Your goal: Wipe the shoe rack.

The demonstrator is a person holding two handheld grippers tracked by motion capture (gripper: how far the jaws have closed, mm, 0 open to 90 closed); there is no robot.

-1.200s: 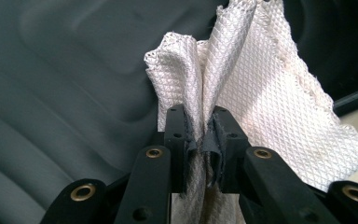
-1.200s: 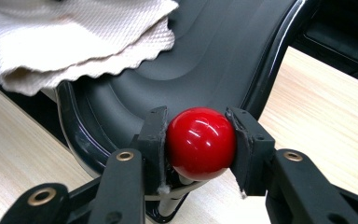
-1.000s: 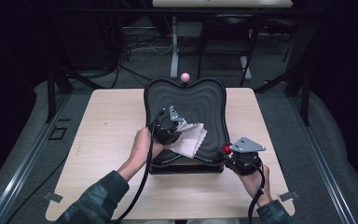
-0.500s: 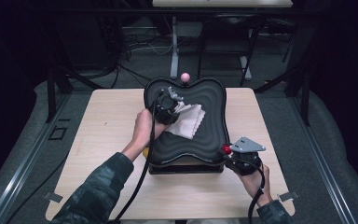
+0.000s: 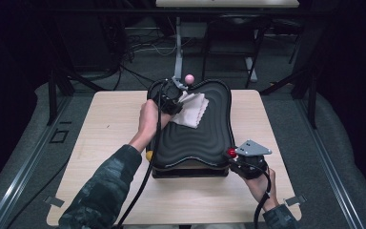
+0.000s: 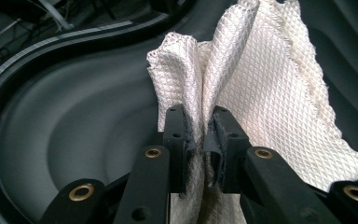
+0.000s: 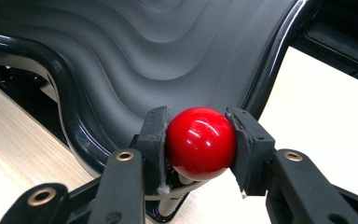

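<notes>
A black wavy board (image 5: 195, 138) lies on the table, its ridged surface (image 7: 177, 51) filling the right gripper view. My left gripper (image 5: 174, 99) is at the board's far left part, shut on a bunched white waffle-weave cloth (image 5: 190, 109); the cloth (image 6: 256, 88) fans out past the jaws onto the dark surface (image 6: 65, 135). At the board's near right corner my right gripper (image 5: 233, 155) is shut on a red ball knob (image 5: 230, 152), and the knob (image 7: 200, 142) sits squeezed between both pads. A pink ball knob (image 5: 188, 78) stands at the board's far edge.
The light wooden table (image 5: 109, 129) has bare room left and right of the board. Beyond its far edge are dark stands, cables and a white post (image 5: 177, 47). A yellow bit (image 5: 148, 154) shows at the board's near left side.
My left gripper has carried the cloth from the middle of the board toward its far left part, rising a little. The right gripper has stayed on the red knob.
</notes>
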